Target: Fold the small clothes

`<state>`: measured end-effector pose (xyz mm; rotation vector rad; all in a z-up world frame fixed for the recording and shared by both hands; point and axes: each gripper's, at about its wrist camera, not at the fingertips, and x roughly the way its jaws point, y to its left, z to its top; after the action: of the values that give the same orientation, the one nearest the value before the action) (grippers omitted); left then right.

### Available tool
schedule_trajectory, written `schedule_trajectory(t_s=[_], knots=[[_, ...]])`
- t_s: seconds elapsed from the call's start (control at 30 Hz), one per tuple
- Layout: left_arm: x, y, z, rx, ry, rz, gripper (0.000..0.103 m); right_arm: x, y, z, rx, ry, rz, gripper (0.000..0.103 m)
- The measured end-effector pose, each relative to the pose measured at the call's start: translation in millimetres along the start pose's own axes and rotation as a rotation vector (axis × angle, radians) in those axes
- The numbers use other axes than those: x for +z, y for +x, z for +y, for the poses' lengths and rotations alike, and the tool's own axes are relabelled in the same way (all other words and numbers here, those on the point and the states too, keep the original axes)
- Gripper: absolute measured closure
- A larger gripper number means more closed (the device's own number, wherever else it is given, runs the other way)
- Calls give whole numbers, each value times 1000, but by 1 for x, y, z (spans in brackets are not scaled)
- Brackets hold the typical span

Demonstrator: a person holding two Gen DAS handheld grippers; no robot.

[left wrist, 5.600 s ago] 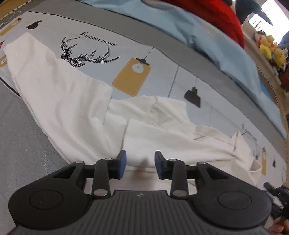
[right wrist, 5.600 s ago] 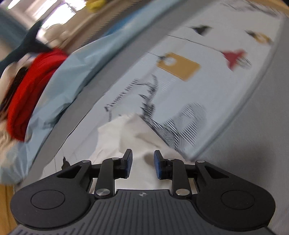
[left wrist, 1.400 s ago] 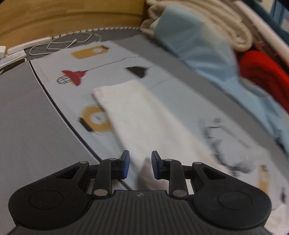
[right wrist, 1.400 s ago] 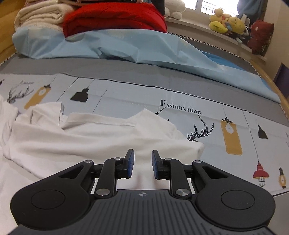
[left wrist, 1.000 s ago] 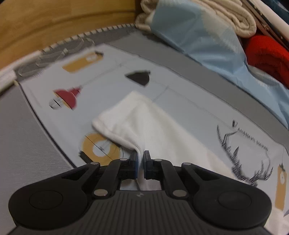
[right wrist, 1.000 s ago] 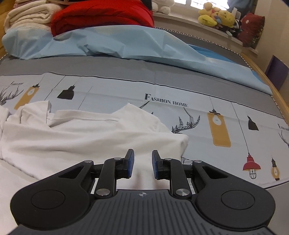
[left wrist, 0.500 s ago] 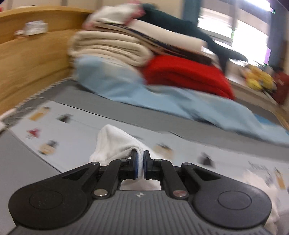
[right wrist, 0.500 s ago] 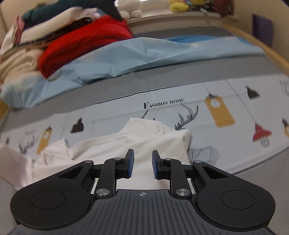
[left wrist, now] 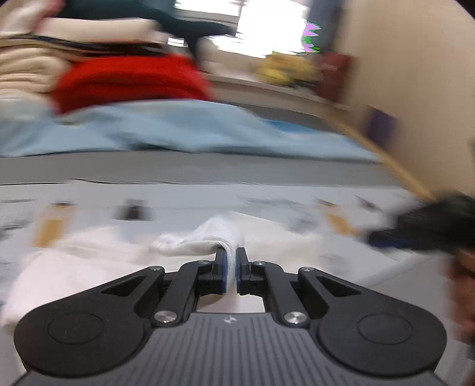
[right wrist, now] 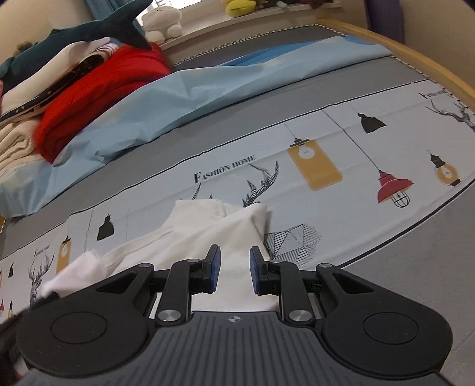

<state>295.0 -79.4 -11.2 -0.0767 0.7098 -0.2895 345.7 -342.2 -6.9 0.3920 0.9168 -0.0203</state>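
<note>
A white garment [right wrist: 207, 234] lies on a printed bedsheet [right wrist: 341, 142]. My left gripper [left wrist: 231, 261] is shut on a bunched white end of the garment [left wrist: 204, 240] and holds it lifted over the rest of the cloth [left wrist: 74, 261]; this view is blurred by motion. My right gripper [right wrist: 232, 267] is open, its fingers low over the garment's right part, with cloth between and under them. The right gripper also shows as a dark blur at the right of the left wrist view [left wrist: 427, 228].
A light blue sheet [right wrist: 184, 89], a red blanket [right wrist: 98, 89], folded cream bedding [right wrist: 14, 139] and a dark plush shark [right wrist: 89, 29] are piled at the back. A wooden bed frame [right wrist: 415, 59] curves along the right. Soft toys [right wrist: 237, 6] sit on the windowsill.
My left gripper shut on the sleeve end, lifted it and swung it right, over the garment. My right gripper stayed open over the garment's right part and turned slightly.
</note>
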Motion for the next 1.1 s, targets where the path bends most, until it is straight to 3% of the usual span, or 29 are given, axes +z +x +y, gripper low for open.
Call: schedule_trajectory(t_s=[0.07, 0.13, 0.2, 0.27, 0.4, 0.47, 0.6, 0.7, 0.8, 0.87, 0.9, 1.0, 1.1], knots=[[-9, 15, -12, -93, 28, 115, 90, 1, 4, 1, -4, 2, 3, 81], [-12, 21, -6, -86, 10, 154, 85, -1, 8, 2, -6, 12, 12, 81], [-4, 20, 19, -62, -63, 141, 75, -3, 14, 3, -5, 21, 25, 81], [10, 18, 51, 2, -130, 117, 74, -5, 19, 4, -1, 34, 41, 81], [21, 18, 123, 264, -258, 121, 74, -11, 32, 3, 19, 74, 90, 78], [24, 16, 154, 351, -324, 134, 74, -15, 40, 2, 7, 84, 121, 76], [25, 7, 206, 430, -454, 131, 74, -25, 62, -1, -57, 61, 175, 74], [26, -3, 223, 455, -493, 116, 74, -35, 80, -6, -109, 40, 209, 73], [26, -22, 236, 465, -520, 109, 74, -46, 99, -2, -106, -14, 248, 73], [21, -31, 240, 470, -535, 109, 74, -52, 102, 10, -126, -92, 237, 78], [19, -33, 239, 471, -539, 109, 74, -54, 101, 19, -138, -158, 220, 92], [18, -41, 245, 476, -550, 103, 74, -55, 87, 51, -153, -348, 160, 94], [17, -42, 250, 484, -552, 106, 74, -42, 61, 70, -101, -413, 94, 96]])
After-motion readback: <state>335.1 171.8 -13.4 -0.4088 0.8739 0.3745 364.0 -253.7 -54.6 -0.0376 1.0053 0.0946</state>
